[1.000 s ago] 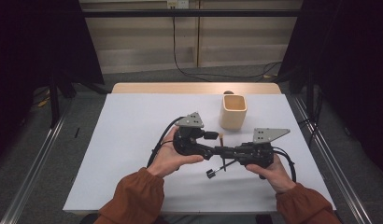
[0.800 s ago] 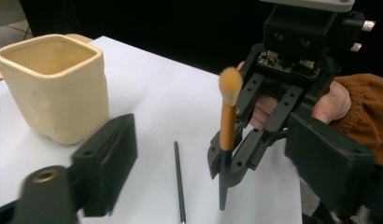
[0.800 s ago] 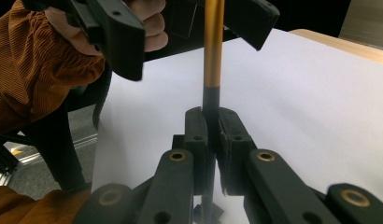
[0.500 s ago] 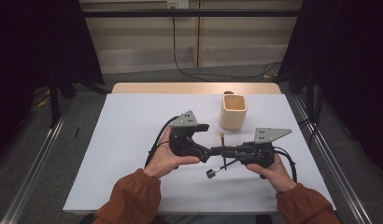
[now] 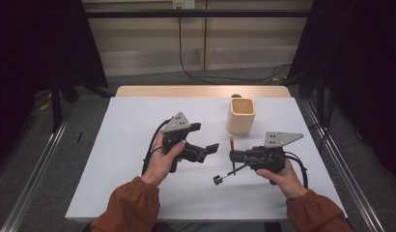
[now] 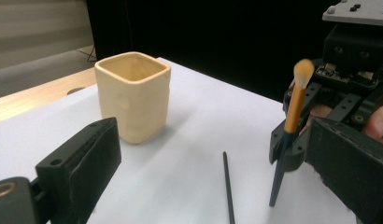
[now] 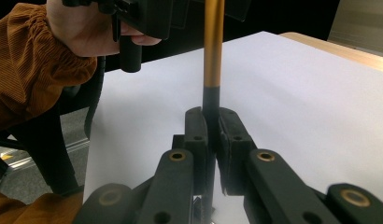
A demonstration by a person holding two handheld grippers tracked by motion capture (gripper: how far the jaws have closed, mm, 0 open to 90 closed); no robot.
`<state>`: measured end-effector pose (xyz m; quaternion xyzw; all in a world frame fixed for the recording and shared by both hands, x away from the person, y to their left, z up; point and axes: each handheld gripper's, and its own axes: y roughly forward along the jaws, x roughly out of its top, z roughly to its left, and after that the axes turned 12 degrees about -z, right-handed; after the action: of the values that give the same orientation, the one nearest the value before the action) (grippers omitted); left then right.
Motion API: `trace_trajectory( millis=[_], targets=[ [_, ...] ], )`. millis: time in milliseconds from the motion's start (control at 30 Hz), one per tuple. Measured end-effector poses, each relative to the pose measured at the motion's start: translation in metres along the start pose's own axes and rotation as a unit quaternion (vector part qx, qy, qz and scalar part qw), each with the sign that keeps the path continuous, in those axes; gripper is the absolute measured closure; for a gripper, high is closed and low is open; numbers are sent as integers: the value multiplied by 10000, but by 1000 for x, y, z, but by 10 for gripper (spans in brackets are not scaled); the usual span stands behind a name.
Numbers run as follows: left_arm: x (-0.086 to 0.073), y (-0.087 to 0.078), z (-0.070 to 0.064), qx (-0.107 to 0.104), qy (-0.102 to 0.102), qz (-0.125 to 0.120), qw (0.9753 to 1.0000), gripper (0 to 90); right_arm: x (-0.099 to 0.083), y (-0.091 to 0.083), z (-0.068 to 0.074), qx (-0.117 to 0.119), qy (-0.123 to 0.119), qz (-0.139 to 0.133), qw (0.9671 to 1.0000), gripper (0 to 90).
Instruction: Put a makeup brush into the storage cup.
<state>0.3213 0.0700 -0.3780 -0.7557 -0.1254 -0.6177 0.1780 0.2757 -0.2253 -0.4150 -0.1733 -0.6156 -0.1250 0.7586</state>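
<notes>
Right gripper [image 5: 233,155] clamps slim black-and-gold makeup brush [image 5: 232,147]; its lower handle hidden between the jaws. Left gripper [image 5: 205,137] agape, empty. Cream square ceramic cup [image 5: 241,116] at 12 o'clock. No legible writing.

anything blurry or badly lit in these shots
High view: the white table is evenly lit, the surroundings fall dark. Left gripper view: the cup is sharp with a soft shadow at its base, the brush tip slightly blurred, the near left tongs soft. Right gripper view: the right tongs gripping the brush are sharp, the sleeve behind soft.
</notes>
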Motion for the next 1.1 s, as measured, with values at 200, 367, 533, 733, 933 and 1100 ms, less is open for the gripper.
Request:
trace_trajectory(
  millis=[200,367,533,733,933,1100],
  targets=[
    [-5,-15,8,274,6,-75,9996,33,1,-2,-1,-39,5,-27,10000,834],
    [-9,-31,10,377,100,-101,9992,25,1,-4,-1,-78,13,-32,10000,834],
    [-17,-48,12,559,112,-107,9983,21,1,-5,-1,-111,20,-51,9999,834],
    [-24,-66,16,745,8,-189,9970,23,1,-6,-2,-176,32,-66,9998,834],
    [-30,-80,16,896,62,-252,9956,25,1,-8,-2,-225,36,-82,9997,834],
    [-39,-94,17,1034,6,-274,9943,28,2,-9,-2,-274,42,-96,9996,834]
  ],
)
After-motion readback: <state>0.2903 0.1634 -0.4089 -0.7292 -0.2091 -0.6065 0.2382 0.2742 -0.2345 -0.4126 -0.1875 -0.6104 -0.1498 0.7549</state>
